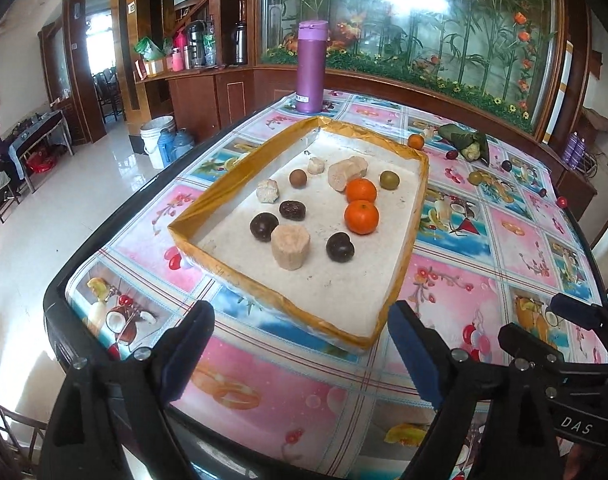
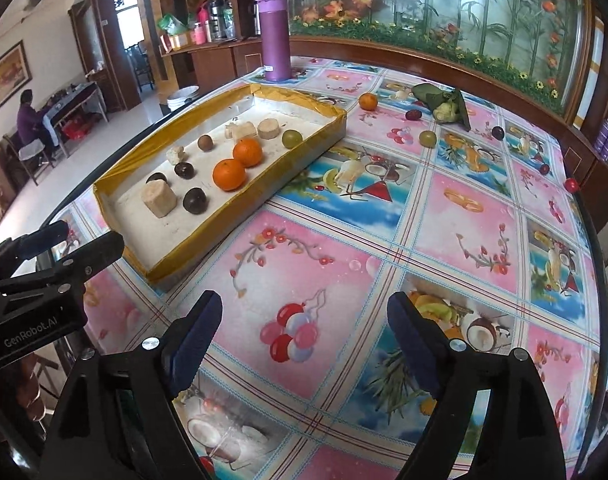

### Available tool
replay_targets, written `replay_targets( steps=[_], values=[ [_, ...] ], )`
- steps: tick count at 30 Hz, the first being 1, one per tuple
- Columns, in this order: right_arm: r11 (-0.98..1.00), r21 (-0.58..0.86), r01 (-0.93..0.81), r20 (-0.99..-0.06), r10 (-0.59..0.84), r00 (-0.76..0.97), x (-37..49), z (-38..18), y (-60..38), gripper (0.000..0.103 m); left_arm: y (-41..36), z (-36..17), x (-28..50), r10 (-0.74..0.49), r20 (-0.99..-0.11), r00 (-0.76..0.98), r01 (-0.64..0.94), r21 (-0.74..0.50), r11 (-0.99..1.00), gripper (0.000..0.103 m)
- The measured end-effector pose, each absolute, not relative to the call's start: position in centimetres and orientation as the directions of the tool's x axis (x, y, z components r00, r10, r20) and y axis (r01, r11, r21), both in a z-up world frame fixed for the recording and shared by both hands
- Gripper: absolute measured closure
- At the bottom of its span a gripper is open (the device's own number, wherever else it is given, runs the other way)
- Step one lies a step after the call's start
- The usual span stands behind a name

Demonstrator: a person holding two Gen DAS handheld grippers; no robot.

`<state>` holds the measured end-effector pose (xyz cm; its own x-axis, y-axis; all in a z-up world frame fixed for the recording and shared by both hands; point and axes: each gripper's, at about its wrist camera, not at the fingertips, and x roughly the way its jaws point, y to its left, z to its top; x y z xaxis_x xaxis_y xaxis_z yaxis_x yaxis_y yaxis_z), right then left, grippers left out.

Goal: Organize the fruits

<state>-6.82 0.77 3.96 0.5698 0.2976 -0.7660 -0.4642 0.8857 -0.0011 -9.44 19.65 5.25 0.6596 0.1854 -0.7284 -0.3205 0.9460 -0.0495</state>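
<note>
A shallow white foam tray (image 1: 400,280) with yellow taped rim lies on the glossy, fruit-printed tabletop (image 2: 336,240), holding round oranges (image 1: 361,216) and dark fruits. Behind it stands a purple bottle (image 1: 311,67). Left claw (image 1: 299,340) and right claw (image 2: 304,332) are both apart, empty.

Both cameras look forward and steeply down onto the table, taking the tray (image 1: 207,216) as landmark. The left wrist view sits close before the tray's near corner, facing along it toward the purple bottle (image 1: 311,66) beyond. The right wrist view stands off to the tray's (image 2: 304,148) right, over bare tablecloth (image 2: 344,240); both views share tray, bottle and the scattered fruit beyond.
</note>
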Motion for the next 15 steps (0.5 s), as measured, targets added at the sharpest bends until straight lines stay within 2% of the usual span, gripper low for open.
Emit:
replay_targets(
  steps=[4,9,15],
  values=[
    [0.906,-0.025,-0.422,-0.752,0.261,0.606,-7.1,4.4,0.4,0.017,20.1,5.3,-9.2,0.191,-0.731,0.655,-0.333,-0.052,0.941,0.013],
    [0.925,-0.040,-0.378,-0.733,0.230,0.640,-7.9,4.5,0.3,0.008,20.6,5.2,-8.9,0.191,-0.734,0.651,-0.333,-0.050,0.942,0.013],
    [0.941,-0.027,-0.337,-0.746,0.205,0.633,-8.3,3.9,0.7,0.008,21.0,5.1,-9.0,0.170,-0.727,0.665,-0.293,-0.045,0.955,0.013]
  ],
)
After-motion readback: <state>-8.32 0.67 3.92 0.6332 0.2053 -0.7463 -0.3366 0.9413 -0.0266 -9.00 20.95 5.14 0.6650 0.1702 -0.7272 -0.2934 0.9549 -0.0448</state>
